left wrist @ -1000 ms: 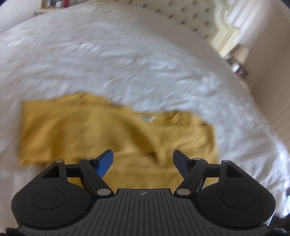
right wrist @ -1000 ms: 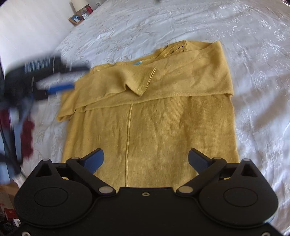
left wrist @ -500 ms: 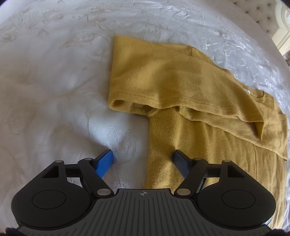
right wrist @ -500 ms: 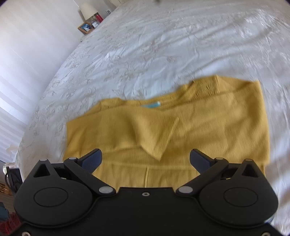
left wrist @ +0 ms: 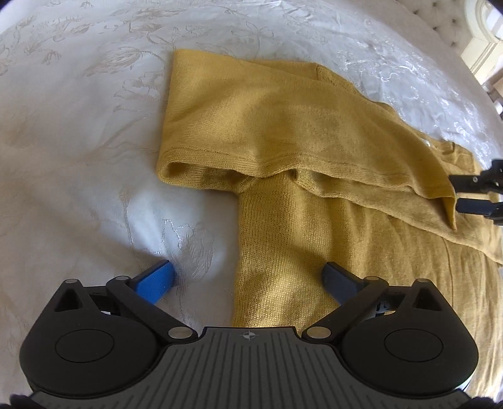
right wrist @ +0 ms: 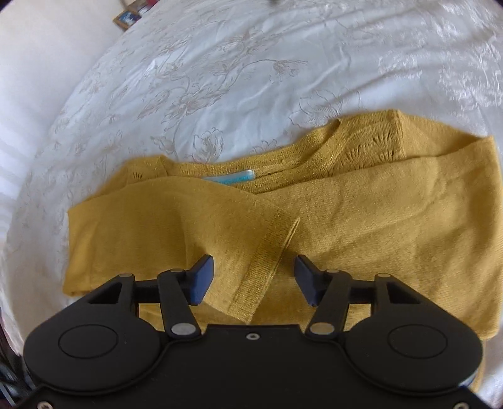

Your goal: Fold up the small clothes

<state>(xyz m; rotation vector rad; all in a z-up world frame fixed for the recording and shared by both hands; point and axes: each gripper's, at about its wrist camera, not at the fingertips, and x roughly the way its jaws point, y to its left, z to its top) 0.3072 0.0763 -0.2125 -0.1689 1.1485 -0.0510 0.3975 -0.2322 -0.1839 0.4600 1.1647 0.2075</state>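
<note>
A mustard-yellow knit sweater (left wrist: 283,132) lies flat on the white embroidered bedspread (left wrist: 78,141), both sleeves folded across its chest. My left gripper (left wrist: 248,278) is open low at the sweater's left side edge, one blue finger (left wrist: 155,280) on the bedspread, the other over the knit. My right gripper (right wrist: 254,280) is open and straddles the ribbed cuff (right wrist: 264,267) of the folded left sleeve; its fingers also show at the right edge of the left wrist view (left wrist: 481,196). A blue neck label (right wrist: 231,179) shows at the collar.
The bedspread (right wrist: 220,63) spreads wide around the sweater. A tufted headboard (left wrist: 440,15) stands at the far right. A picture frame (right wrist: 127,17) sits beyond the bed's far left corner.
Both grippers have moved down closer to the sweater. The right gripper's jaws have narrowed around the sleeve cuff. The left gripper has swung from over the sweater body to its left edge.
</note>
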